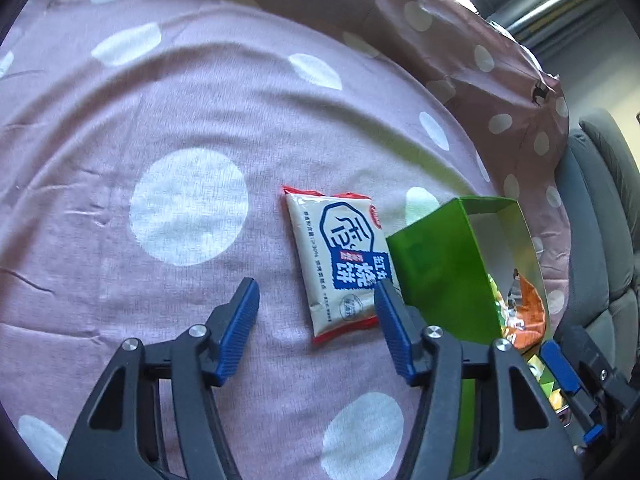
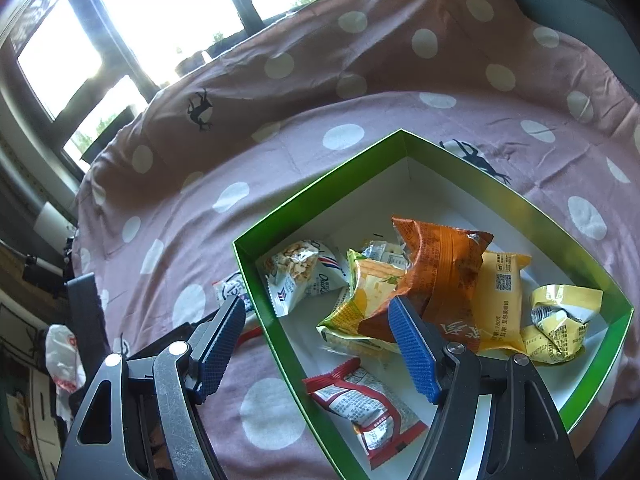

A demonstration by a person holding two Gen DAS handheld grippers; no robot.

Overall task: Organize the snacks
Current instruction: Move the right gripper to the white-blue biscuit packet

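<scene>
In the left wrist view, one cream-and-blue snack packet [image 1: 340,260] with red ends lies flat on the pink polka-dot bedspread [image 1: 160,120], just beside the outer wall of one green box [image 1: 440,276]. The left gripper [image 1: 316,316] hangs low over the bedspread, jaws spread wide and empty, the packet's near end lying between them. In the right wrist view, the green box [image 2: 320,184] sits open on the bedspread [image 2: 360,128] with seven packets visible inside, among them one orange packet [image 2: 440,272] and one red-edged packet [image 2: 364,404]. The right gripper [image 2: 316,344] tilts down over the box's near-left wall, jaws wide, holding nothing, one finger outside, the other inside.
</scene>
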